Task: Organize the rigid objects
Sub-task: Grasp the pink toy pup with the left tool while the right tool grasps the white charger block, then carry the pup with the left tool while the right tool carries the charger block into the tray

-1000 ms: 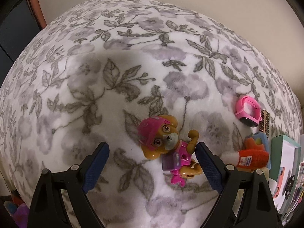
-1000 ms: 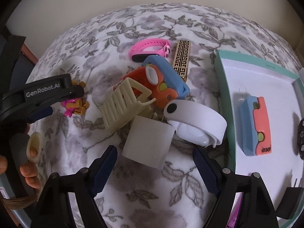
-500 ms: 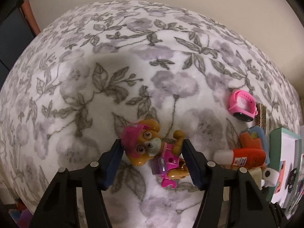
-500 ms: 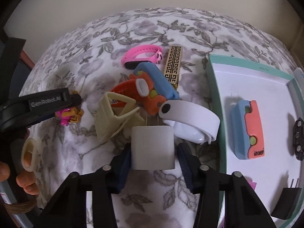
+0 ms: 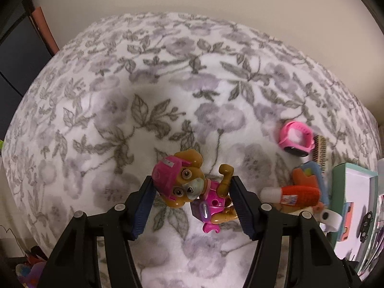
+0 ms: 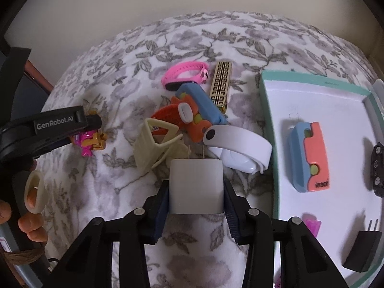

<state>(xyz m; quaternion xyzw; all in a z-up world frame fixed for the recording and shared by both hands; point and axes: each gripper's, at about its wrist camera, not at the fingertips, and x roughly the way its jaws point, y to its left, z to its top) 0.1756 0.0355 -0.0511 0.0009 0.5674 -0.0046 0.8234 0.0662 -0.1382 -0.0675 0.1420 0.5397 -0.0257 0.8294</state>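
Only the left wrist view shows the face of the toy pup [image 5: 189, 187], clamped between the left tongs [image 5: 192, 204] above the floral blanket [image 5: 120, 120]. The right wrist view shows only its pink legs beside those tongs. The right tongs [image 6: 196, 199] are clamped on one white charger [image 6: 196, 184]. Ahead of them lie one cream clip [image 6: 153, 144], one white band [image 6: 240, 148] and one pink watch [image 6: 184, 76]. Right of them, the teal-rimmed tray [image 6: 268, 144] holds one black plug [image 6: 362, 252].

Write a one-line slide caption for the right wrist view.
Right gripper clamps a white plug adapter beside a toy pile on the floral blanket, teal-rimmed tray alongside.
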